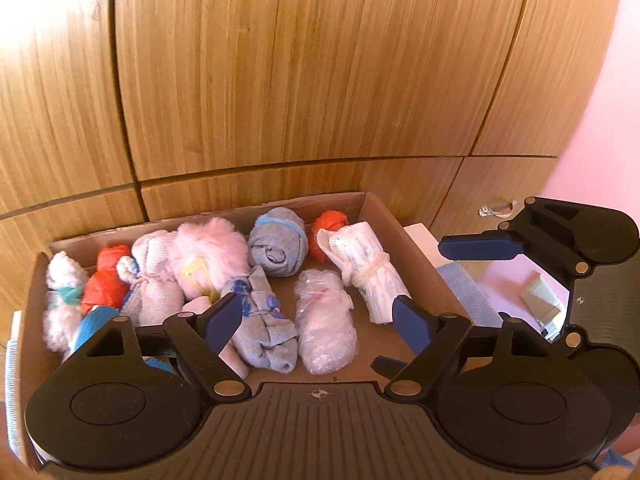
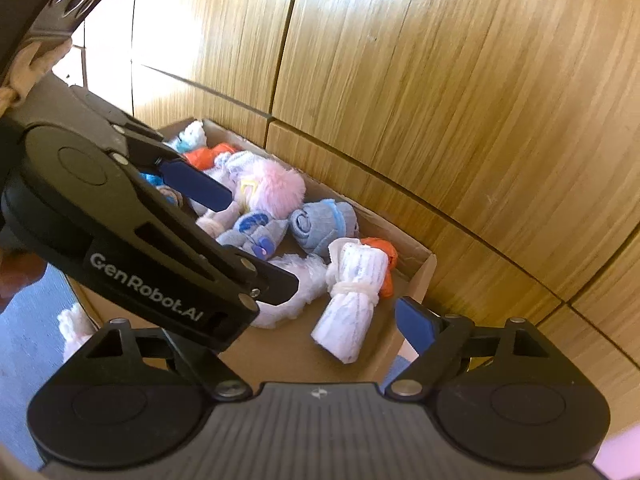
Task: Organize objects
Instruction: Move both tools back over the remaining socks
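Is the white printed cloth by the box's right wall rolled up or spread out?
Rolled up. The white printed cloth is a tight bundle cinched by a white band, lying inside the cardboard box.

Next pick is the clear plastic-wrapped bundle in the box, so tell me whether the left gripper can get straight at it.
Probably yes. The left gripper hangs open and empty right above the clear plastic-wrapped bundle, which lies uncovered on the cardboard box floor. The grey sock roll beside it lies close, so the left finger has little room.
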Demonstrator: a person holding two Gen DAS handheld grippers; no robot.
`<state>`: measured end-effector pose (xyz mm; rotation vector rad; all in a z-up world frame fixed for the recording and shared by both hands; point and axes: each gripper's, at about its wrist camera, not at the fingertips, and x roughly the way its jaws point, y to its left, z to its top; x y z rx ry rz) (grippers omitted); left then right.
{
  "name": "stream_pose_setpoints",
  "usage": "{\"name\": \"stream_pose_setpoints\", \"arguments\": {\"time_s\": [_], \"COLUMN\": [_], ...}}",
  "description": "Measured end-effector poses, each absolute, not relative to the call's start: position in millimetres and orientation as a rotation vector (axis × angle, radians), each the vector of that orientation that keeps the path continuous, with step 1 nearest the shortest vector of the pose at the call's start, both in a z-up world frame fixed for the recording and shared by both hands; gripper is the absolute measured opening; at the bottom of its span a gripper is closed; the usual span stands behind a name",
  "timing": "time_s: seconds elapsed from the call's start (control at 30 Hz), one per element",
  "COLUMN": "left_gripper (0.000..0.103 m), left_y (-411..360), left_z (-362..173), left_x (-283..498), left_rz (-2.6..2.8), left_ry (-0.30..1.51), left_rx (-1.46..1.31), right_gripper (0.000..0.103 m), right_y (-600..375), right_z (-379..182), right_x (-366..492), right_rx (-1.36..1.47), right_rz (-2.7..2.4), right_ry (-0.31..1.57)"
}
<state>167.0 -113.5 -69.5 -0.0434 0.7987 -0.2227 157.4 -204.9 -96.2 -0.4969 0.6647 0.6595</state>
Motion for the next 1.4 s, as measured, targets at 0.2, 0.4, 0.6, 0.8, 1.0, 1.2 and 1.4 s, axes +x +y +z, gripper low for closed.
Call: {"name": "stream_pose_setpoints", "arguments": {"time_s": [0.2, 0.4, 0.6, 0.8, 1.0, 1.2, 1.4], "left_gripper": [0.09, 0.093, 0.094, 0.094, 0.094, 0.094, 0.094], "left_y": [-107, -94, -69, -44, -36, -49, -64], "left_z": [-59, -48, -45, -57, -85, -109, -129], "left_x": [151, 127, 87, 43, 10, 10, 26], "left_rz": [-0.221, -0.199, -0.171, -0.147, -0.146, -0.175, -0.178], "left_ry": [0.77, 0.737, 0.682, 0.654, 0.673, 0.724, 0.784], "left_rx": [-0.029, -0.004, 0.031, 0.034, 0.012, 0.041, 0.006], "right_gripper": [0.085, 0.088, 0.089, 0.091, 0.093, 0.093, 0.093], "right_y": [-209, -226, -244, -258, -257, -240, -243], "right_z": [-87, -75, -65, -69, -104, -129, -138], "right_x": [150, 140, 109, 56, -5, -34, -41], "right_rx": [-0.449, -0.341, -0.264, -0.154, -0.008, -0.012, -0.001], "right_rz": [0.623, 0.561, 0.519, 0.468, 0.435, 0.428, 0.418], "right_ry": [0.66, 0.653, 0.613, 0.595, 0.625, 0.612, 0.63]}}
